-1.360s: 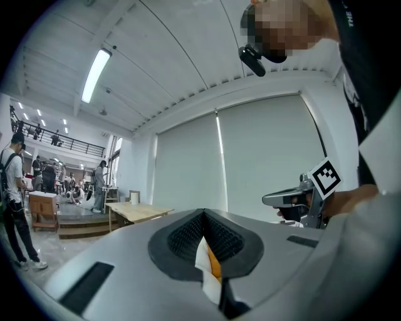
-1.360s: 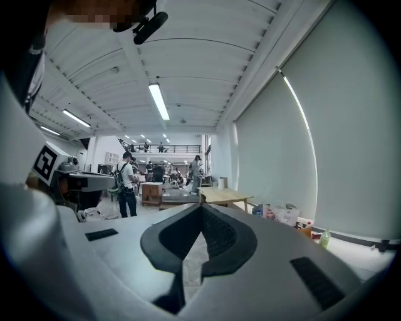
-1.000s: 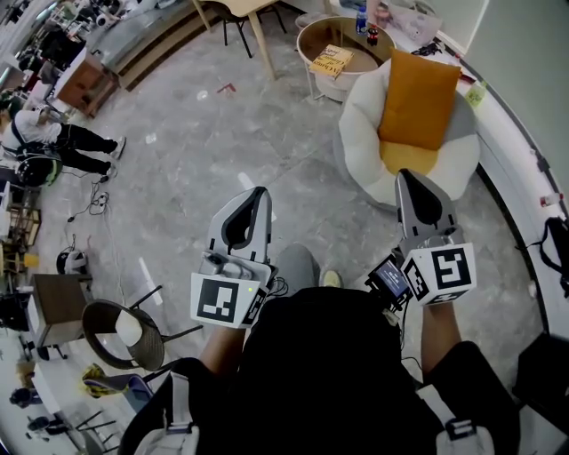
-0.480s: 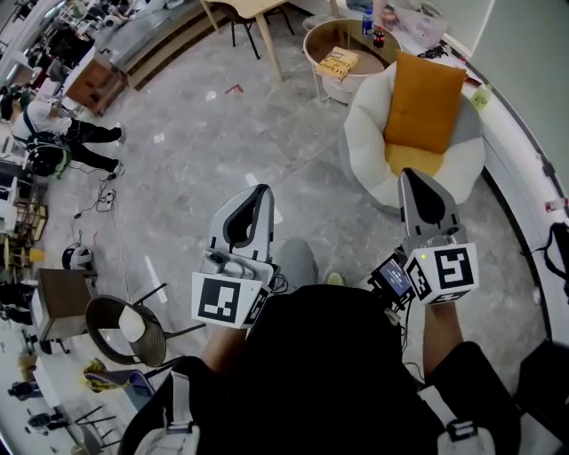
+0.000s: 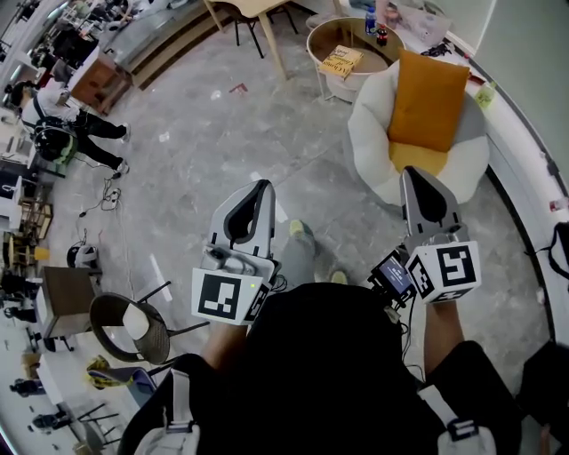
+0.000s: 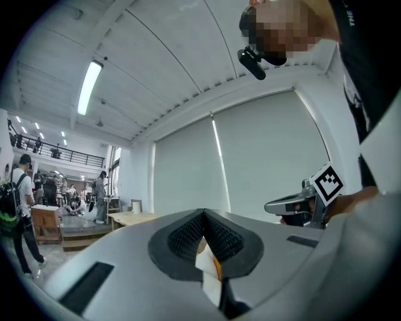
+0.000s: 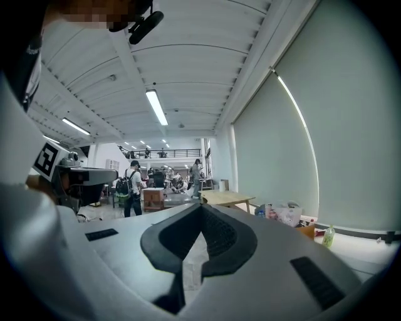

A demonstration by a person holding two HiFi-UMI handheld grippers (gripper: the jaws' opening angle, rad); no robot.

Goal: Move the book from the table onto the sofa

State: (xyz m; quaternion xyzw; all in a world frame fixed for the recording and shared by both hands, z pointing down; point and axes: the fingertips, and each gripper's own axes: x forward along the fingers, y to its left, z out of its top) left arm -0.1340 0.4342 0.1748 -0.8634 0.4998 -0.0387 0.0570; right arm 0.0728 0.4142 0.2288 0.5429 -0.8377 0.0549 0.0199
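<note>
The yellow book (image 5: 342,60) lies on a small round table (image 5: 322,37) at the top of the head view. Just right of it is the sofa (image 5: 373,142), a white round armchair with an orange cushion (image 5: 432,98). My left gripper (image 5: 260,187) and right gripper (image 5: 412,175) are held side by side in front of my body, well short of the table. Both point forward and level. Seen along its own jaws, the left gripper (image 6: 203,214) is shut with nothing held. The right gripper (image 7: 202,206) is shut and empty too.
Bottles (image 5: 372,19) stand at the back of the round table. A wooden table (image 5: 267,40) stands left of it. A curved white ledge (image 5: 524,151) runs along the right. A chair (image 5: 124,324) sits at lower left. People (image 5: 67,133) stand far left.
The table and sofa have slid slightly down and right in the head view. A foot now shows ahead between the grippers. Both grippers keep their place and stay shut.
</note>
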